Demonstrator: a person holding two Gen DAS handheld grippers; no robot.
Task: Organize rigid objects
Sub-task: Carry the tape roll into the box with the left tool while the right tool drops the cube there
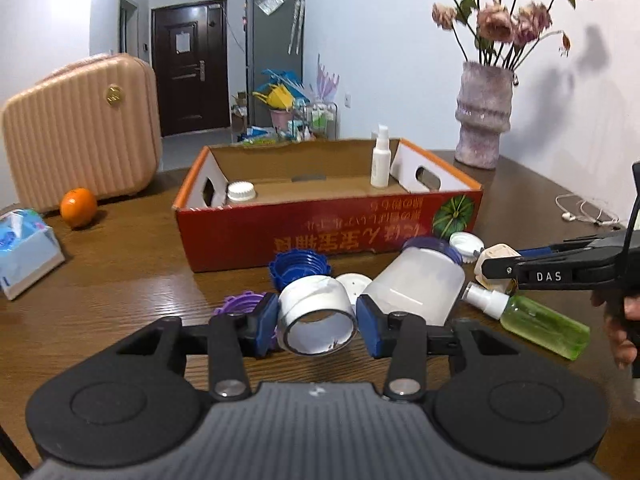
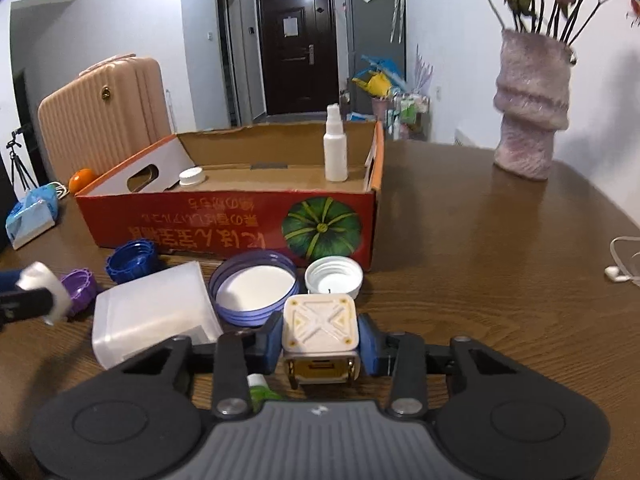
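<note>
My left gripper [image 1: 317, 322] is shut on a white tape roll [image 1: 316, 316], held on its side just above the wooden table. In the right wrist view my right gripper [image 2: 320, 342] is shut on a cream cube-shaped gadget [image 2: 319, 326], with a blue pad against each side. A red cardboard box [image 1: 328, 236] stands behind, holding a white spray bottle [image 1: 380, 160] and a white-capped jar [image 1: 241, 192]. In front of it lie a translucent jar [image 1: 416, 284], a blue cap [image 1: 298, 266], a purple cap [image 1: 236, 304], a white lid [image 2: 334, 276] and a green spray bottle [image 1: 540, 326].
A pink ribbed case [image 1: 80, 128], an orange [image 1: 79, 206] and a tissue pack [image 1: 24, 248] sit at the left. A vase of flowers [image 1: 484, 112] stands at the back right, with white earphones [image 1: 584, 212] near the right edge.
</note>
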